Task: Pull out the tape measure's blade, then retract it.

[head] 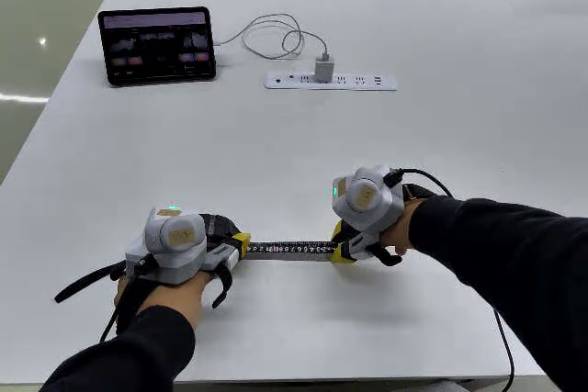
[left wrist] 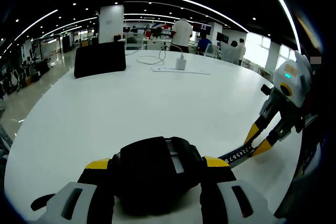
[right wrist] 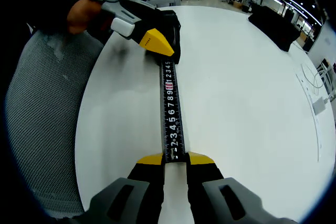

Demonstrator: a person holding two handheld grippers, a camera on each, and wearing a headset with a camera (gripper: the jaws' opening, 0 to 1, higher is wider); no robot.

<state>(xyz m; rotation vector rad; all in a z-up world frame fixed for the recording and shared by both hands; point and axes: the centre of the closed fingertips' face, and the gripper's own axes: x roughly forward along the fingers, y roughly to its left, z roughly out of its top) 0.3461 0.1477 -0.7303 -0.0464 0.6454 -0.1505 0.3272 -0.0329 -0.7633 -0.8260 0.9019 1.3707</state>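
The left gripper (left wrist: 156, 162) held the tape measure (left wrist: 155, 182); the right gripper (right wrist: 175, 159) pinched its blade (right wrist: 171, 103). A loose pinch could let it snap back.

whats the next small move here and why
Probably draw the right claw a little farther from the left claw, along the table. The right claw is shut on the tip of the blade, the left claw grips the tape measure case, and a short stretch of blade is out, so the pull looks unfinished.
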